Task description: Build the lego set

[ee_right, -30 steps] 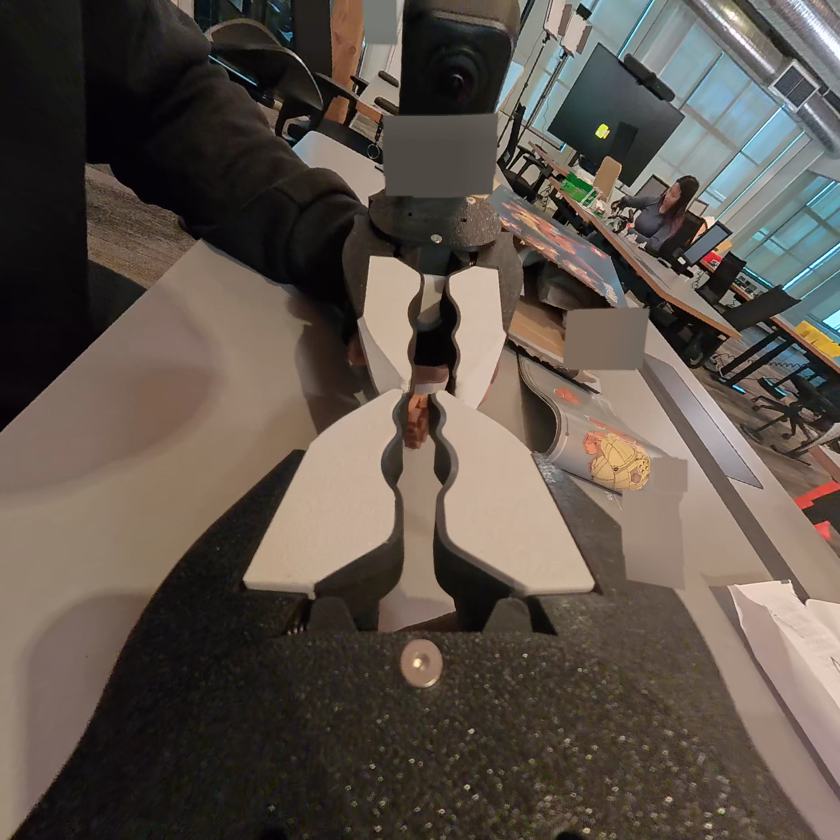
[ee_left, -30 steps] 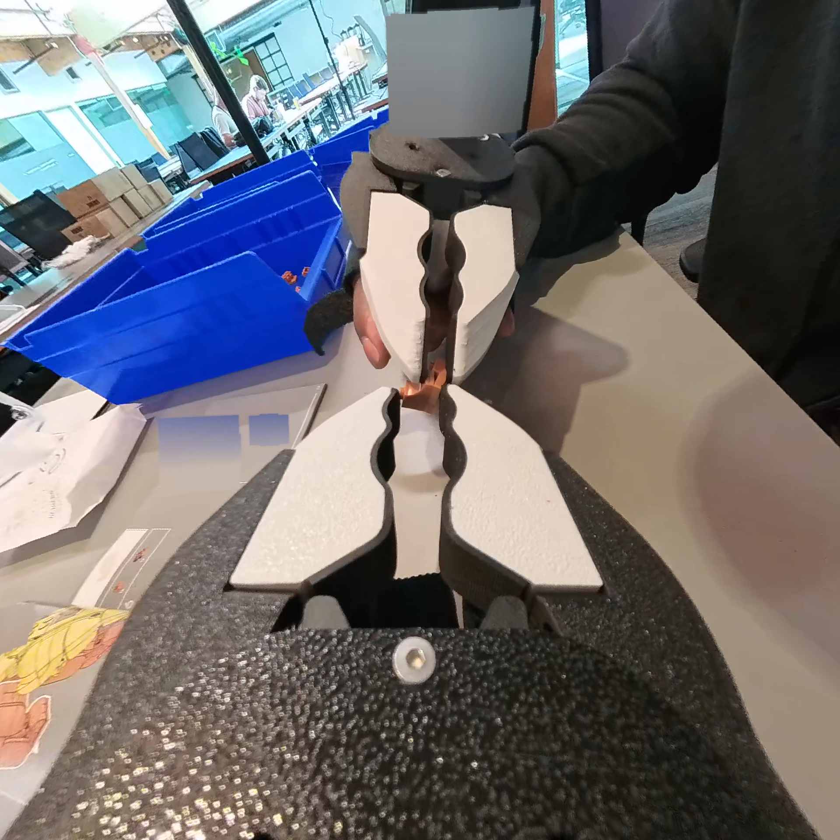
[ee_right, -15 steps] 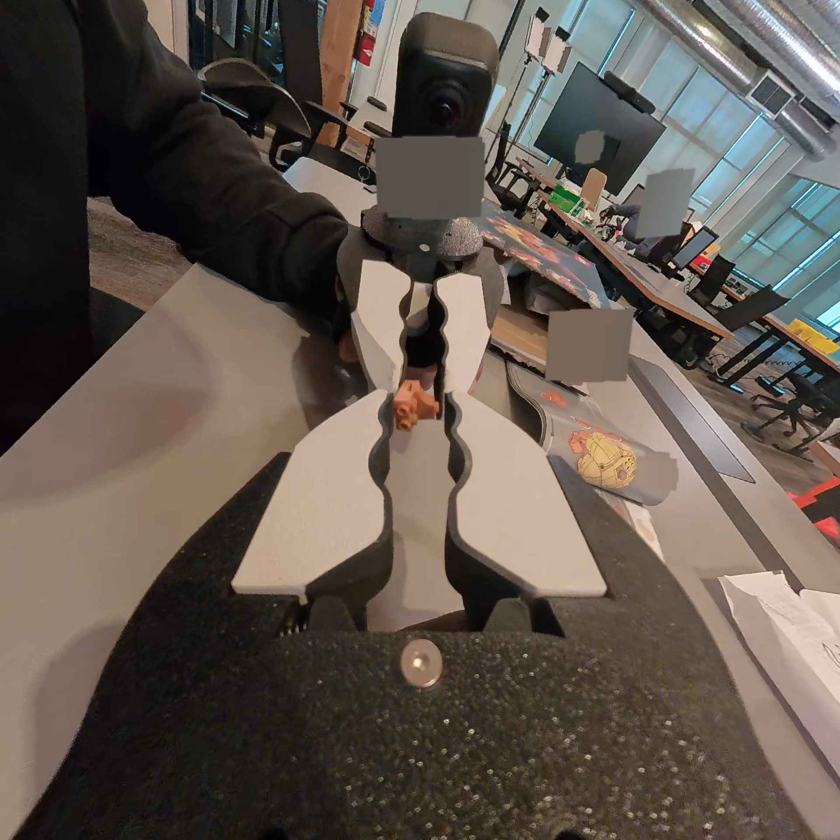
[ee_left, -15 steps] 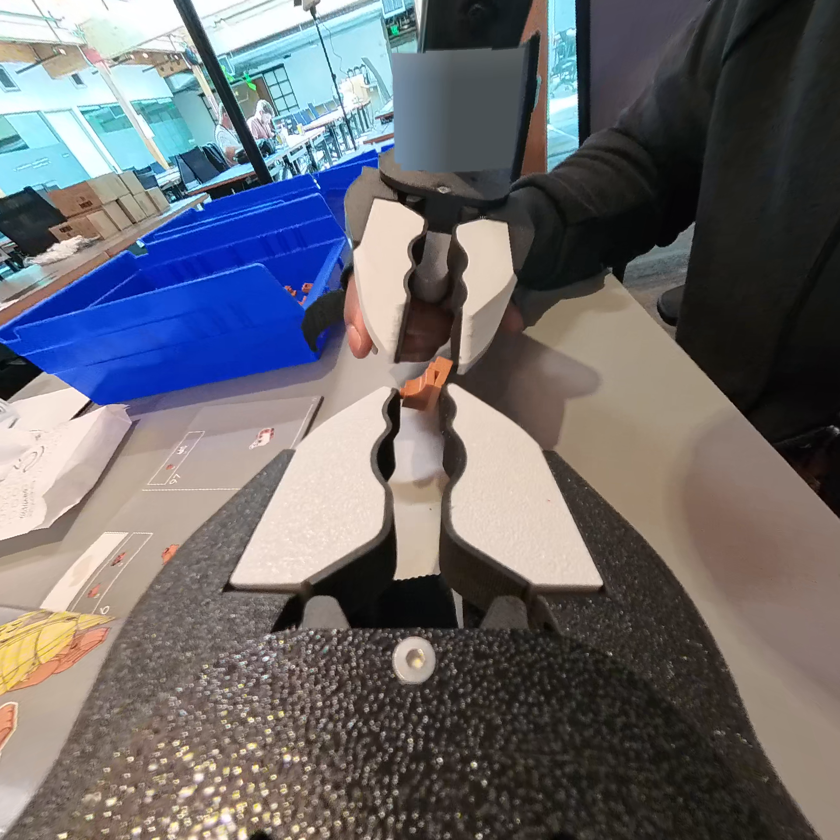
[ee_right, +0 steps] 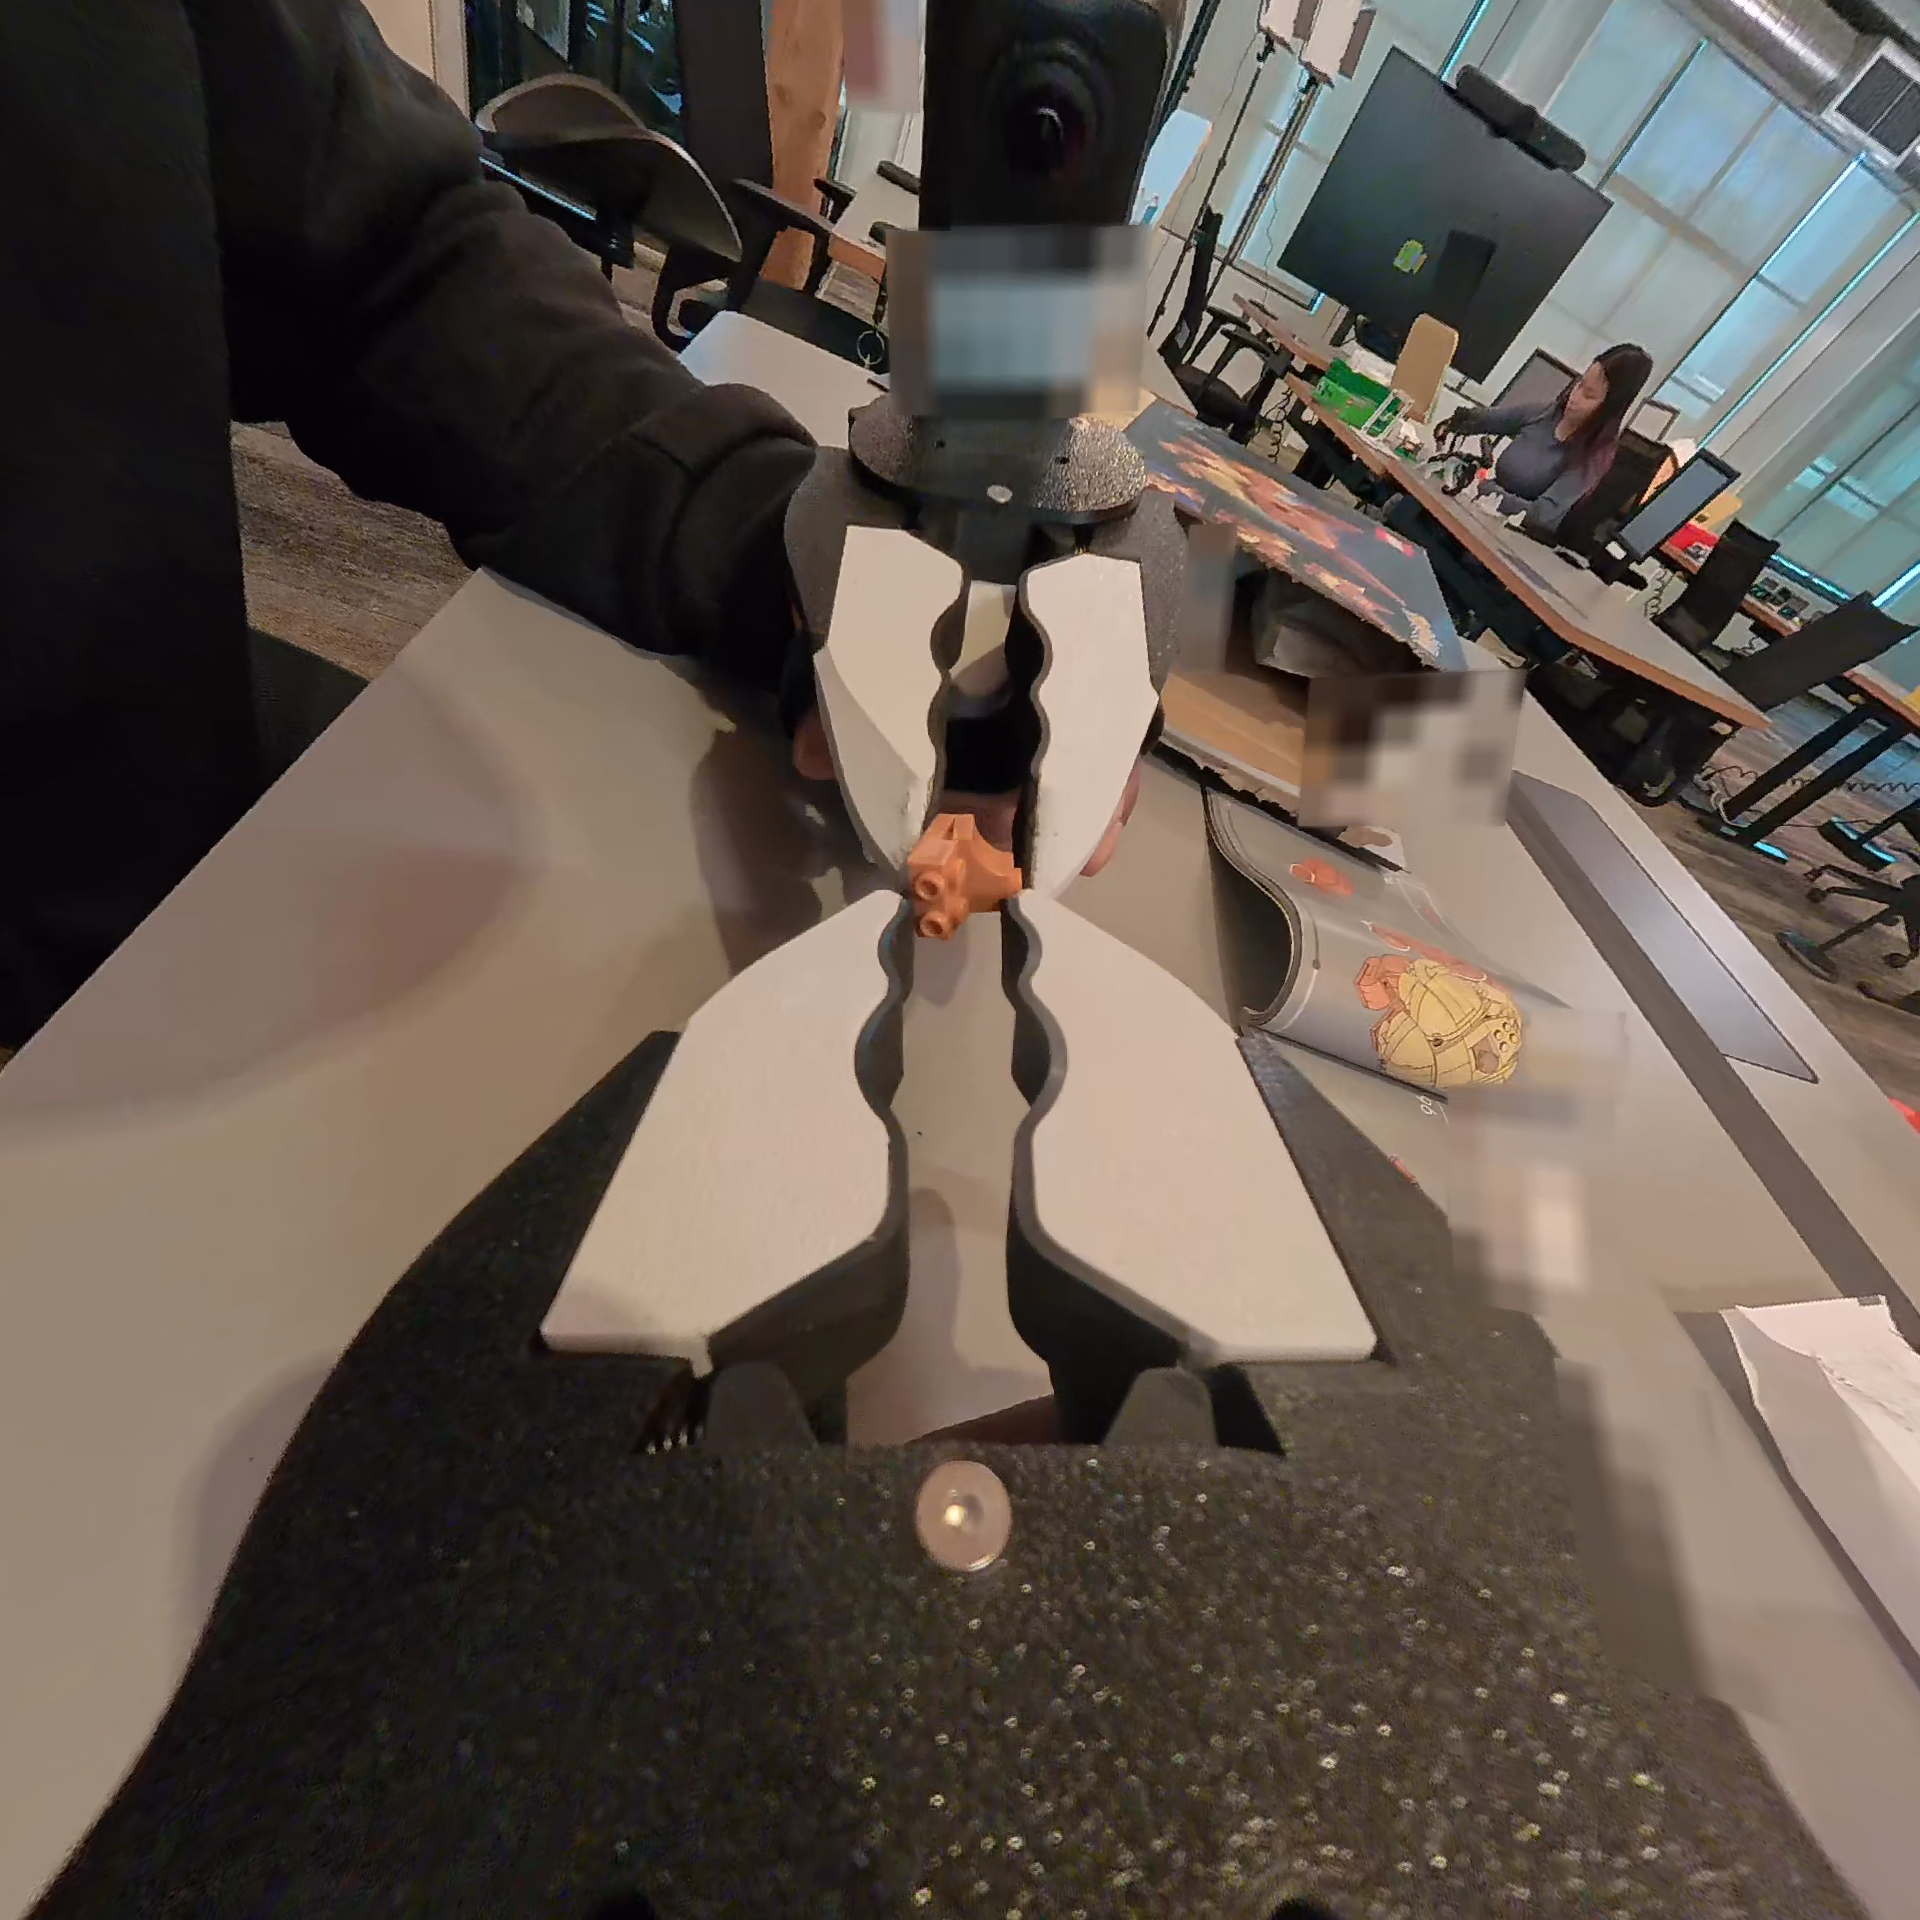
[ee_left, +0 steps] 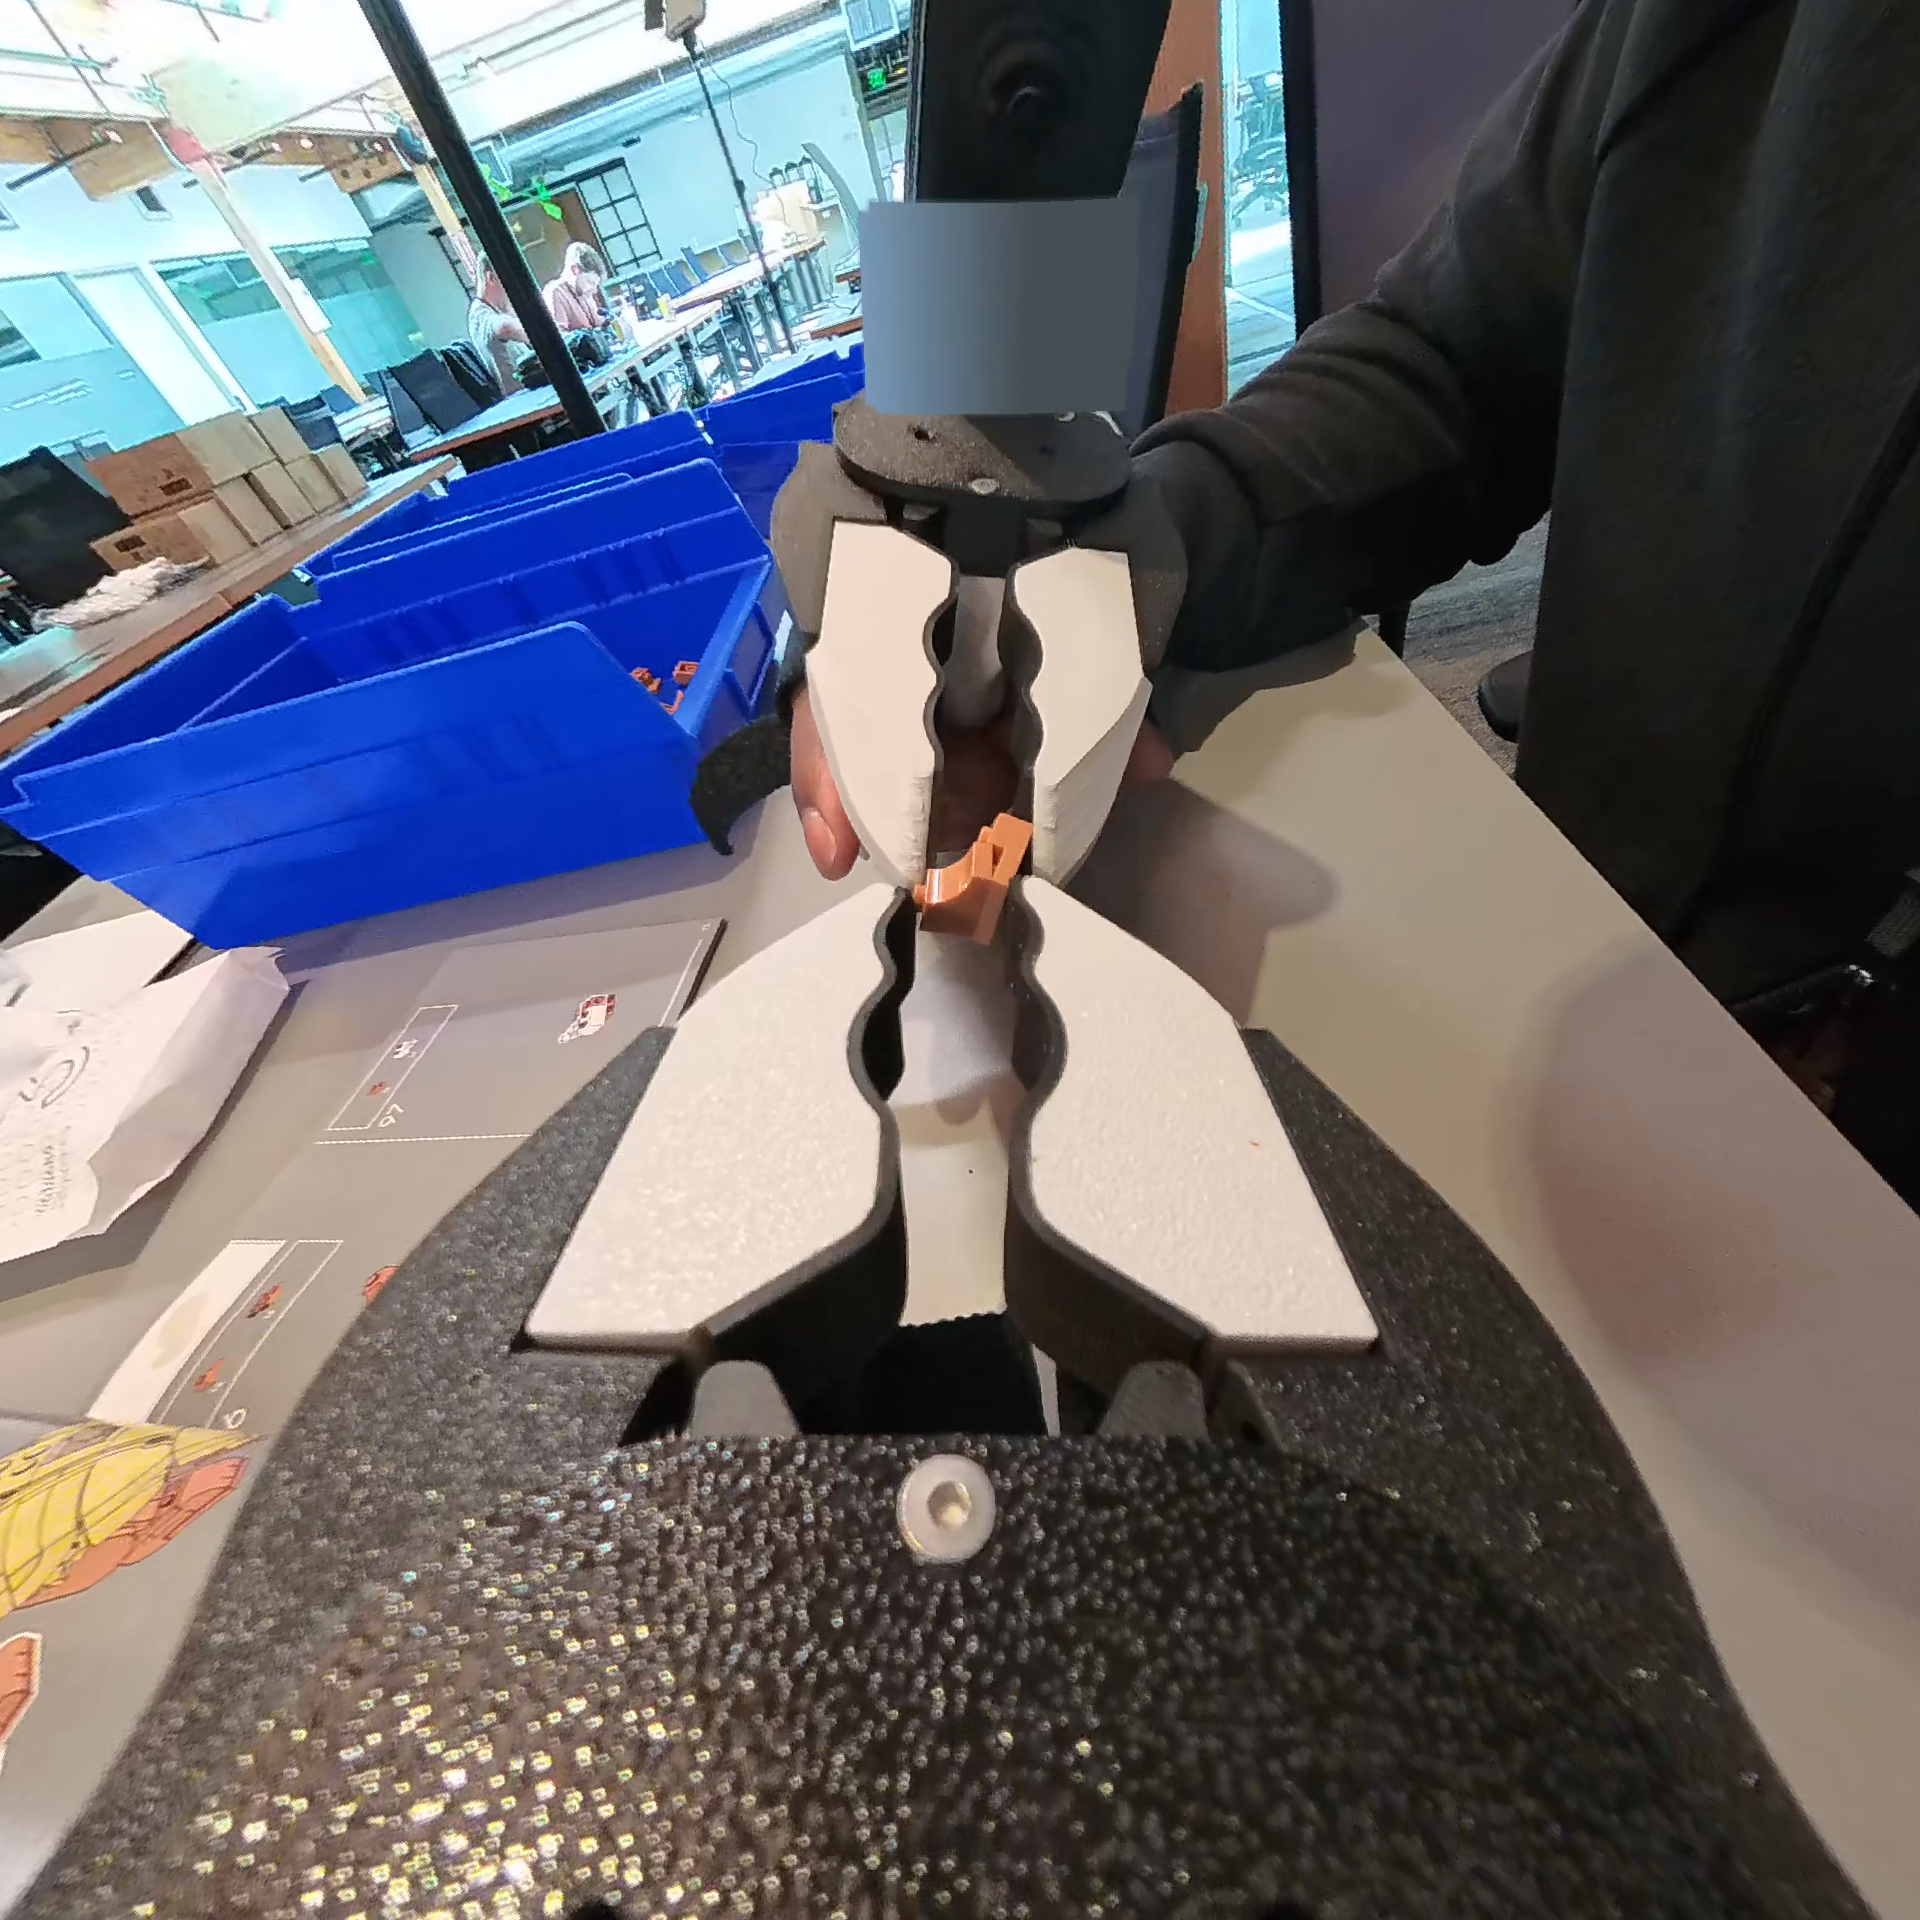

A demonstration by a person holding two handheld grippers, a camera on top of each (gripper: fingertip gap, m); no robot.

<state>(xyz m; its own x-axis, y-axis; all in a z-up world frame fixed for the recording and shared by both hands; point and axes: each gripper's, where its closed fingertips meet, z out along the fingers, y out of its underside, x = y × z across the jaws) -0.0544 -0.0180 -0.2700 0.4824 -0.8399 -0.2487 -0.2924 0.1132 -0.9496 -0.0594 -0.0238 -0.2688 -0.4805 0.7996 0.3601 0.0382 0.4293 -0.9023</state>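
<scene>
A small orange brick piece (ee_left: 961, 904) sits between the two grippers, which meet tip to tip above the grey table (ee_left: 1455, 987). My left gripper (ee_left: 961, 899) is shut on it, with both pads against its sides. My right gripper (ee_left: 977, 831) faces it from the far side, and its fingertips close round the piece's upper part. In the right wrist view, the piece (ee_right: 961, 873) shows two studs pointing at my right gripper (ee_right: 954, 909). Its pads touch the piece on both sides. The left gripper (ee_right: 977, 852) grips it from behind.
Blue bins (ee_left: 416, 748) stand at the left, one with small orange pieces (ee_left: 655, 681). Printed sheets (ee_left: 582, 997) and white paper (ee_left: 104, 1081) lie in front of them. A curled booklet (ee_right: 1392, 997) and a printed box (ee_right: 1299, 540) lie to the right. A person's dark sleeve (ee_left: 1403, 468) is behind the grippers. Both grippers' tips are close together, under 4 cm apart.
My right gripper opened off the orange piece, then closed on it again with a wider grip. My left gripper kept its hold. Both grippers rose slightly.
</scene>
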